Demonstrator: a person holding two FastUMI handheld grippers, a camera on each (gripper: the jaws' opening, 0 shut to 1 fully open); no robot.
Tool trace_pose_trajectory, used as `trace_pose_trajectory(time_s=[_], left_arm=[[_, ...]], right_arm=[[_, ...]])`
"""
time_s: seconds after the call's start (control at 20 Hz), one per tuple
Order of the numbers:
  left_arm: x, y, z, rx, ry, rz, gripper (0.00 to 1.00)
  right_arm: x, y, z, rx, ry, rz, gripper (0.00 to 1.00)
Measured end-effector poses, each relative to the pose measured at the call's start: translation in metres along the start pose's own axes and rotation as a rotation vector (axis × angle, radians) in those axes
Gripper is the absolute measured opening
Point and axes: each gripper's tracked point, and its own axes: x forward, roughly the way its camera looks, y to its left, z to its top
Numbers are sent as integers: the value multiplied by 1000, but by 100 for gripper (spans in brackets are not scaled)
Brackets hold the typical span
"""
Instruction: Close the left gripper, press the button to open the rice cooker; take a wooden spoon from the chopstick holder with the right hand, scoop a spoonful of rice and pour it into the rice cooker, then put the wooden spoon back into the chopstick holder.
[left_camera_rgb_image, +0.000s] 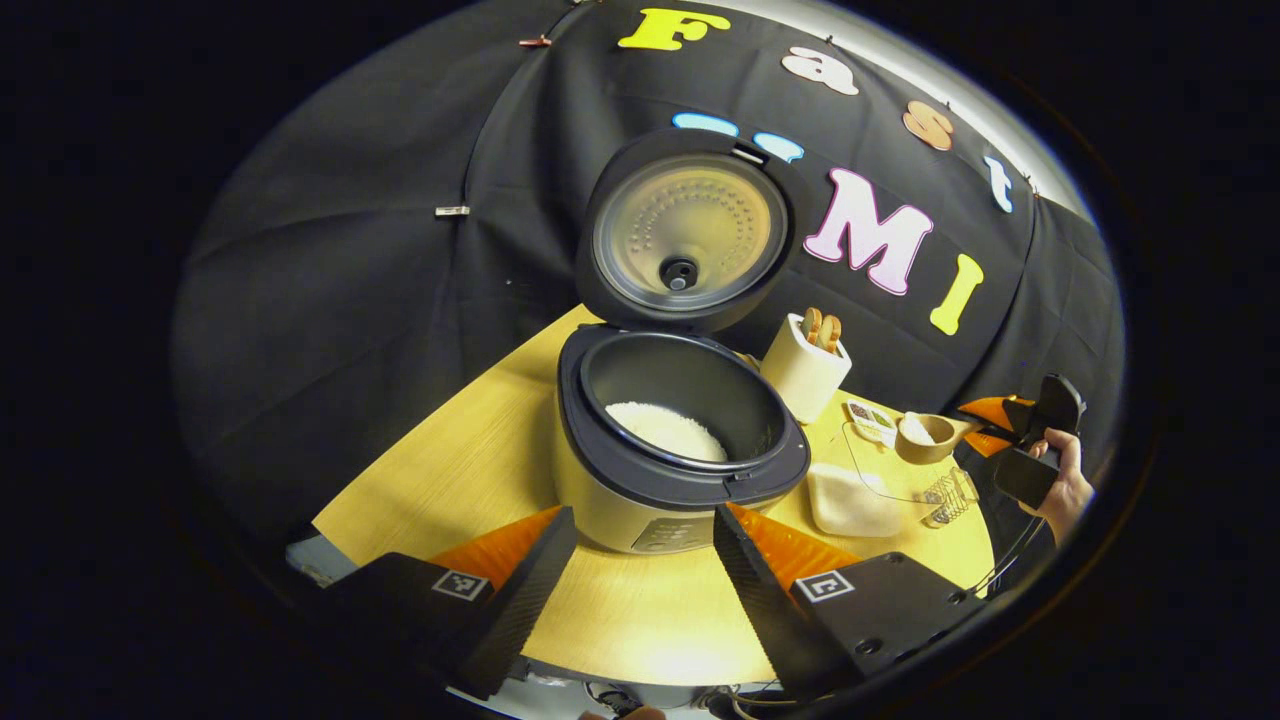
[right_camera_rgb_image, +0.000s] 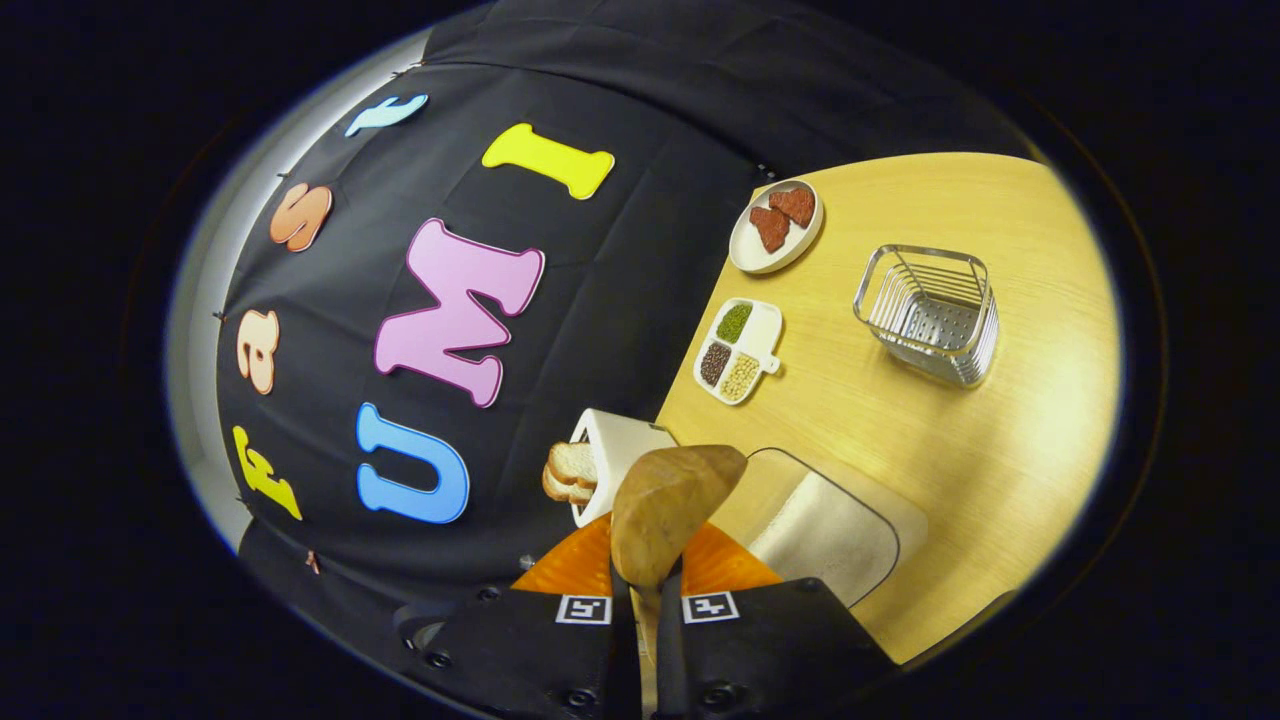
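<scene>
The rice cooker (left_camera_rgb_image: 680, 470) stands with its lid (left_camera_rgb_image: 685, 230) raised, and white rice (left_camera_rgb_image: 665, 428) lies in the pot. My left gripper (left_camera_rgb_image: 645, 515) is open just in front of the cooker, holding nothing. To the cooker's right stands the cream chopstick holder (left_camera_rgb_image: 803, 372) (right_camera_rgb_image: 612, 448) with wooden utensils in it. My right gripper (left_camera_rgb_image: 990, 415) (right_camera_rgb_image: 645, 590) is shut on the wooden spoon (left_camera_rgb_image: 925, 437) (right_camera_rgb_image: 668, 510). The spoon's bowl carries some rice and hangs above the clear rice container (left_camera_rgb_image: 850, 500) (right_camera_rgb_image: 825, 530), right of the cooker.
On the wooden table (right_camera_rgb_image: 960, 450) are a divided dish of beans (right_camera_rgb_image: 740, 350) (left_camera_rgb_image: 870, 418), a plate with red pieces (right_camera_rgb_image: 775, 225) and a wire basket (right_camera_rgb_image: 930, 310) (left_camera_rgb_image: 950, 495). A hand (left_camera_rgb_image: 1065, 485) holds the right gripper at the table's right edge.
</scene>
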Motion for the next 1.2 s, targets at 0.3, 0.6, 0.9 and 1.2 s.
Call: trace_pose_trajectory(time_s=[0.3,0.6,0.9,1.2], left_arm=[[-18,11,7,-24,-47,27,96],[-37,35,11,-59,-82,72,96],[-46,57,8,-86,-91,108,96],[-41,75,5,-192,-68,112,96]], right_arm=[[-3,46,-43,41,103,79,11],[-1,89,-106,4,208,140,11],[8,128,-175,-70,295,187,11],[23,150,-230,-298,317,216,11]])
